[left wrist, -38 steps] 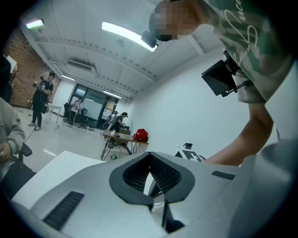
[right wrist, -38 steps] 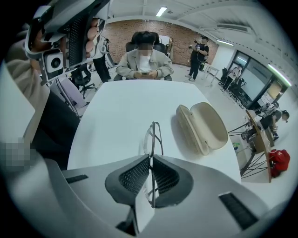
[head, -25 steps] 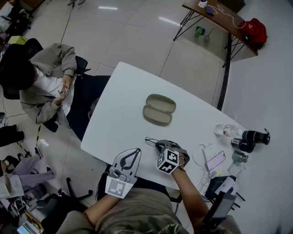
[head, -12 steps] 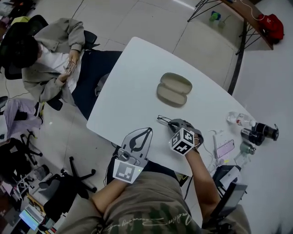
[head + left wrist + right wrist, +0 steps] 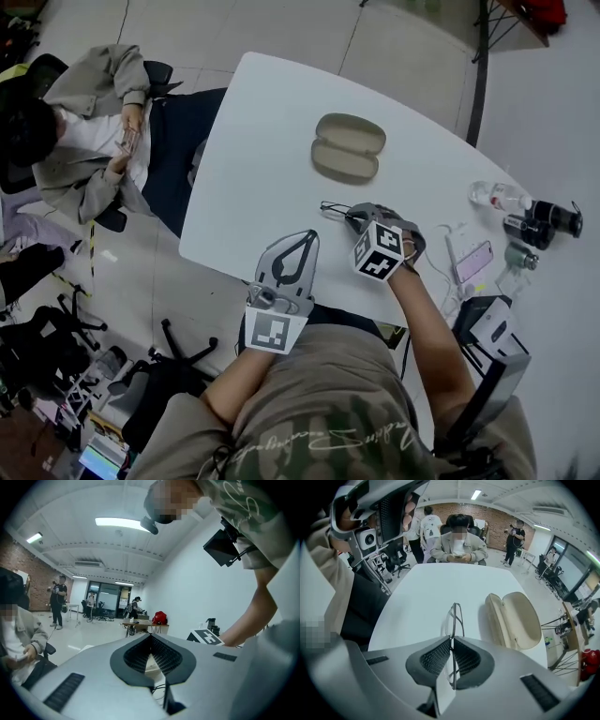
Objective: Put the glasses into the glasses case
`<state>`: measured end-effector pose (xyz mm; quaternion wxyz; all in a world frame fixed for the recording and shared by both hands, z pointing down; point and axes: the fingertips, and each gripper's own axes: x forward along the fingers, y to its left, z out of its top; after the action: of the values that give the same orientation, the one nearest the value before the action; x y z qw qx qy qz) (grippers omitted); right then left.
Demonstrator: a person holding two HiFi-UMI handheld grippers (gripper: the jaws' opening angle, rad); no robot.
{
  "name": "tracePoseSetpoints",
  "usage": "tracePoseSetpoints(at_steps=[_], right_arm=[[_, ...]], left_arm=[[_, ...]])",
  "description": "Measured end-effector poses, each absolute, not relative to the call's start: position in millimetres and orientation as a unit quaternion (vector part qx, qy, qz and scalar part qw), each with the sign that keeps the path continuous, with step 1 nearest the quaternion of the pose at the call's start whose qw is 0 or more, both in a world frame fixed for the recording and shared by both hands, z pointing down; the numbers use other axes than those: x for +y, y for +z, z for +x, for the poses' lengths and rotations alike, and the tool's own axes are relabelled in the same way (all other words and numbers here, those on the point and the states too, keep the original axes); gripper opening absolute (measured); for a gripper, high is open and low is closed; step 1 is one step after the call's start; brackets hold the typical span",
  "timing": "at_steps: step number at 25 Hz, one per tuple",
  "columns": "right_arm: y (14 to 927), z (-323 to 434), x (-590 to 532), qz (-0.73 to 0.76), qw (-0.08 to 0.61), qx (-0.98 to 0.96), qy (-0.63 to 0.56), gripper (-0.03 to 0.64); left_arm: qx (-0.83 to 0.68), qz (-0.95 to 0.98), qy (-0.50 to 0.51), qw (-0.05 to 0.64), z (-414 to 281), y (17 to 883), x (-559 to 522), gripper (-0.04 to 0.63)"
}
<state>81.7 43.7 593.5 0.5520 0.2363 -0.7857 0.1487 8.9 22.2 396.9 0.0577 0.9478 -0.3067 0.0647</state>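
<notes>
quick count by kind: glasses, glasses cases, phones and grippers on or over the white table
glasses: 1
glasses case: 1
phone: 1
grippers: 2 (left gripper, right gripper)
total: 5

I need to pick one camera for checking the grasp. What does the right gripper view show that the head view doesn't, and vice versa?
Only the right gripper view: the right gripper's jaws shut on the thin frame of the glasses, whose lenses stick out ahead. Only the head view: the left gripper near the table's front edge, jaws together, plus a phone and bottles at the table's right end. Both: the open glasses case beyond the glasses on the white table, and a seated person.
</notes>
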Motion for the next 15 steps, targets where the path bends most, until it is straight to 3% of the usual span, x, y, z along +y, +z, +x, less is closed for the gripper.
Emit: tracePoseSetpoints(at_steps=[15], right_arm=[[597.6, 76.9, 36.2, 0.231, 0.542, -0.795, 0.144, 0.035]], left_arm=[[-0.298, 0.950, 0.057, 0.077, 27.5, 400.7, 19.0, 0.006]])
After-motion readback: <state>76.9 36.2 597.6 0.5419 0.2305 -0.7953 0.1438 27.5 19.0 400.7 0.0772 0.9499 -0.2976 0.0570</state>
